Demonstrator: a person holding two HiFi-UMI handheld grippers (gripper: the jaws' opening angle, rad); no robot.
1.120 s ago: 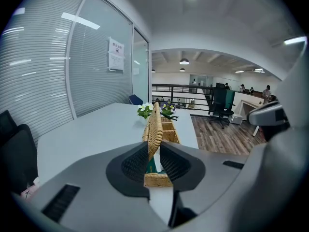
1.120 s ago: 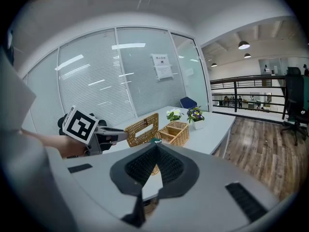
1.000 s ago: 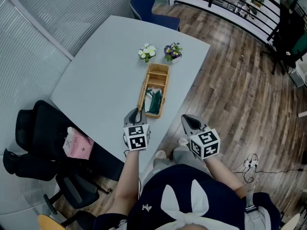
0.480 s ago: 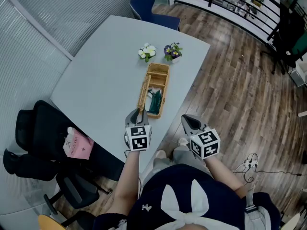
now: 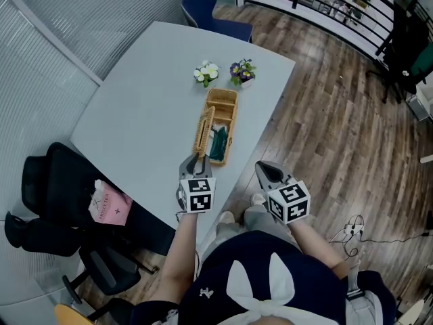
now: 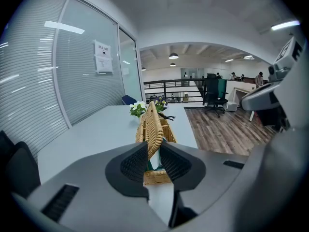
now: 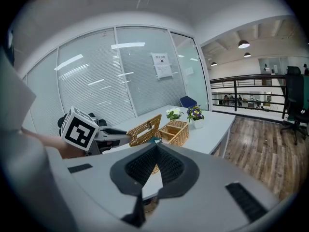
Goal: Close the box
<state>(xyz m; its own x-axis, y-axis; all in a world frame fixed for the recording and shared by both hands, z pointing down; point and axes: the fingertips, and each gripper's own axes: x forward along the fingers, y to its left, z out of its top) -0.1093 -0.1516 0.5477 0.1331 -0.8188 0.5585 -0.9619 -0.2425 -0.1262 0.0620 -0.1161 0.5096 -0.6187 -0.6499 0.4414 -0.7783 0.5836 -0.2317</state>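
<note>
A long wicker box (image 5: 223, 110) lies on the grey table (image 5: 142, 93) with a dark green thing (image 5: 218, 145) inside. Its wicker lid (image 5: 203, 128) stands on edge along the box's left side, leaning over the opening. My left gripper (image 5: 195, 162) is shut on the lid's near end. In the left gripper view the lid (image 6: 153, 124) runs away from the pinching jaws (image 6: 154, 151). My right gripper (image 5: 265, 170) hangs off the table's near edge, shut with nothing in it. In the right gripper view it (image 7: 153, 150) faces the lid (image 7: 145, 128) and box (image 7: 176, 132).
Two small flower pots (image 5: 206, 73) (image 5: 241, 71) stand just beyond the box's far end. A blue chair (image 5: 203, 7) is at the table's far end. A black chair (image 5: 54, 202) with a pink bag (image 5: 108, 206) stands at the left. Wooden floor lies to the right.
My left gripper has rolled a little and drifted slightly right in the head view, and the lid leans a bit more over the box. The right gripper has kept still.
</note>
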